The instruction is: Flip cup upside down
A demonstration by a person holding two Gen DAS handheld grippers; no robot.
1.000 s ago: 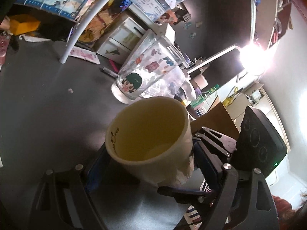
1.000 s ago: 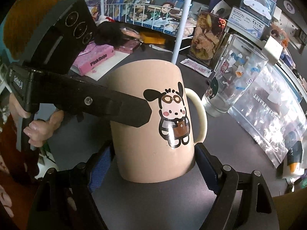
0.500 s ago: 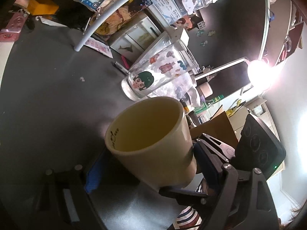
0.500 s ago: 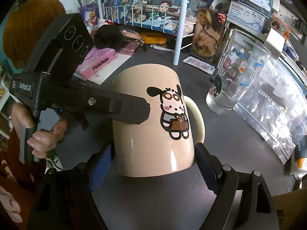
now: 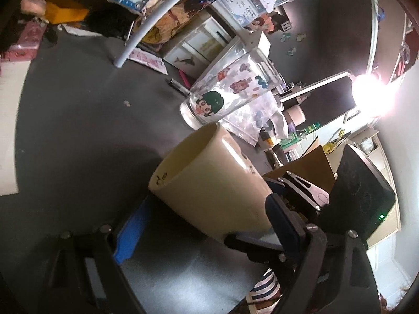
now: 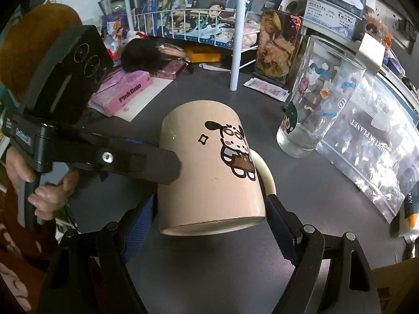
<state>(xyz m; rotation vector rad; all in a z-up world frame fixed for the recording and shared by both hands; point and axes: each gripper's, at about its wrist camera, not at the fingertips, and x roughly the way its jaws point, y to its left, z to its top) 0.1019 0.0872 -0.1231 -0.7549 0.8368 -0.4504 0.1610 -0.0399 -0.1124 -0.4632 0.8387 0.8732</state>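
A cream mug [image 6: 212, 172] with a cartoon dog print and a handle on its right is held off the dark table, tilted so its mouth leans away and its base shows. My right gripper [image 6: 209, 225] is shut on the mug's lower body. My left gripper [image 5: 201, 222] is also shut on the mug [image 5: 209, 183], gripping it from the side; its finger [image 6: 136, 161] crosses the mug in the right wrist view. In the left wrist view the mug's open mouth points up and to the left.
A tall printed glass [image 6: 314, 110] stands upright on the dark table [image 6: 301, 183] to the right, with a clear zip bag [image 6: 371, 144] behind it. A white rack pole [image 6: 237, 39], a pink box [image 6: 123, 94] and boxes of cards line the back.
The mug has tipped further over between both grippers: its mouth now leans away from the right wrist camera and its base has come into view. Both grippers stay shut on it.
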